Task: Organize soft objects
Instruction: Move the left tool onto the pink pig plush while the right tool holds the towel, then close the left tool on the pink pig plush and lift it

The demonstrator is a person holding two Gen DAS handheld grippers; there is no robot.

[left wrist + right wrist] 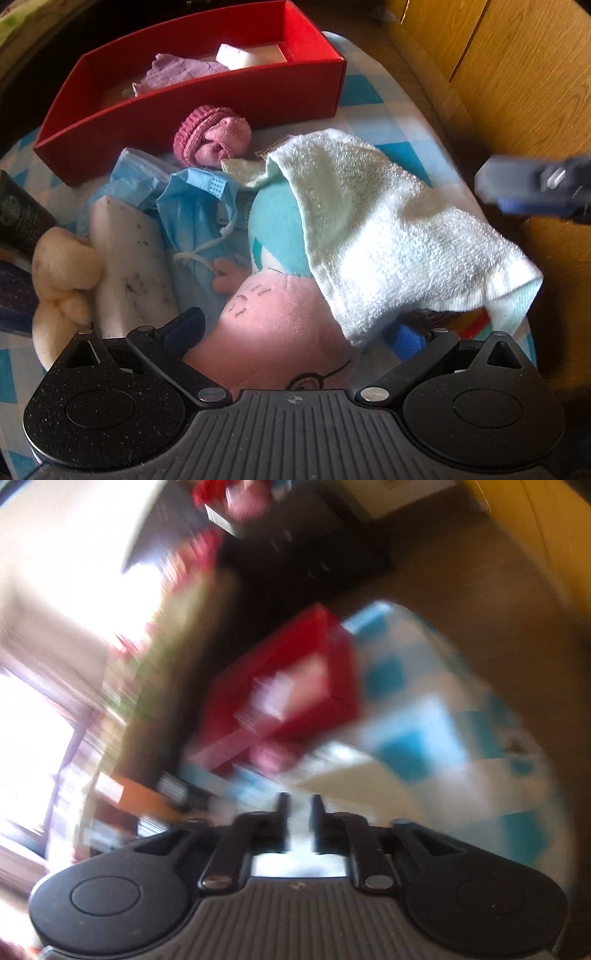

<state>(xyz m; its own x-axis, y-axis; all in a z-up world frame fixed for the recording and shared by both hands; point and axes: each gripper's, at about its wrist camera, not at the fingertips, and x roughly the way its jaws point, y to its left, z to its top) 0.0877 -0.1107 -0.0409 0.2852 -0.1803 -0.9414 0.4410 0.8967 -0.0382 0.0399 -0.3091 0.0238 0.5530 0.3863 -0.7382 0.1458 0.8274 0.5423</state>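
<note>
Left wrist view: left gripper spread wide astride a pink plush toy, pads not pressing; pale terry towel draped over it; red rectangular cardboard box beyond. Right wrist view, blurred: right gripper narrowly parted, empty.

Left view sharp and sunlit; right view heavily motion-blurred, window glare at left.

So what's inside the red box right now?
The red box holds a crumpled purple cloth and a white block. Its near wall hides the floor's front strip.
</note>
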